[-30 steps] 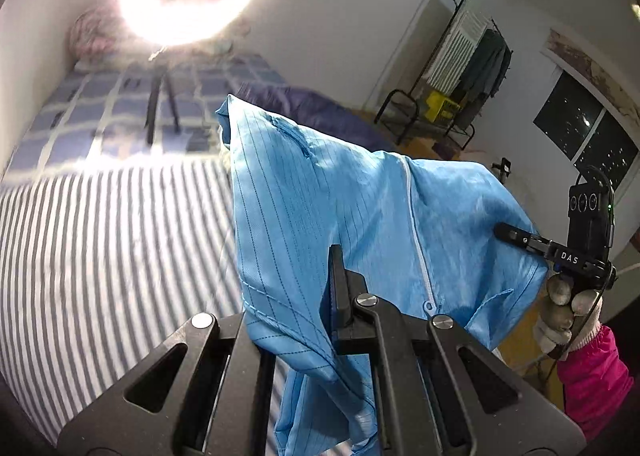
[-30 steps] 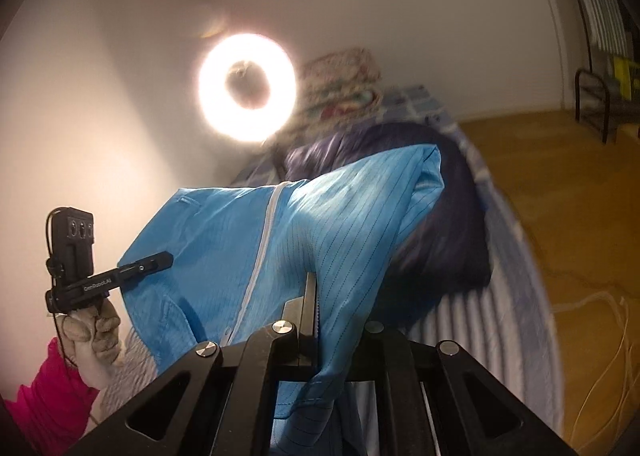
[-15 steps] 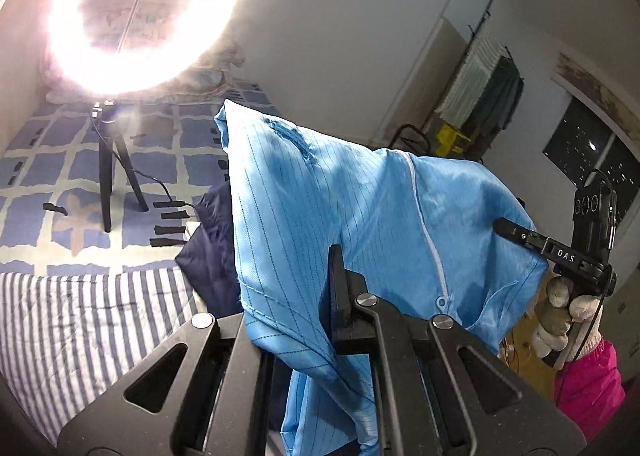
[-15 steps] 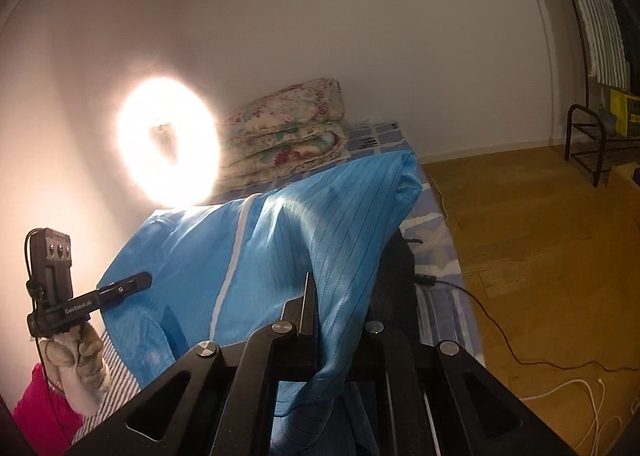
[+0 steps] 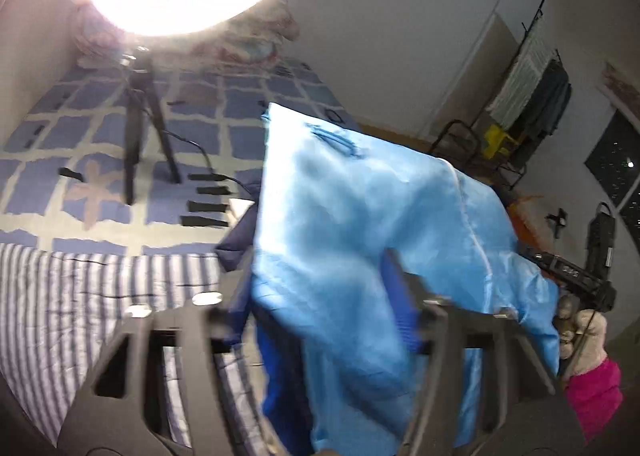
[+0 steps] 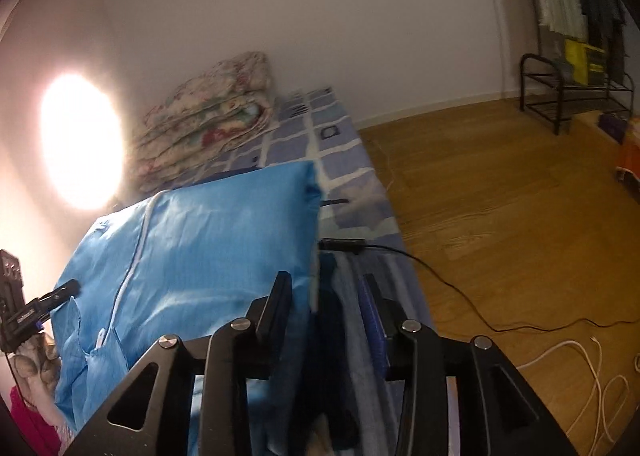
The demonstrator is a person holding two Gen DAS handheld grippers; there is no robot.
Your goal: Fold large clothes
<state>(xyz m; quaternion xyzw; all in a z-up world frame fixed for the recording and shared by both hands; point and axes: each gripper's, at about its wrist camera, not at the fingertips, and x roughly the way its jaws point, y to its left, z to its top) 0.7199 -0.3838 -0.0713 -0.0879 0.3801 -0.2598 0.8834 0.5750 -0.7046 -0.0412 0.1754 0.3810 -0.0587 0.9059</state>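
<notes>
1. Half a second ago my fingers on both sides were shut tight on the blue zip jacket. Now they have sprung apart, and the left view is blurry from a fast move.
2. The fingers of my left gripper stand wide apart. The jacket drapes across the gap, but nothing pinches it.
3. The fingers of my right gripper are apart too. The jacket's edge only leans on the left finger.
4. The jacket is up in the air over the bed, spread wide between my two hands, with its white zip facing up.
5. I think I am letting it drop so it lies flat, ready to fold.
6. To do this well, I should pull both hands back and down together, so no finger snags the cloth.
7. A dark blue cloth lies under it. The jacket may land on that and bunch up, so I should smooth it flat first.
</notes>
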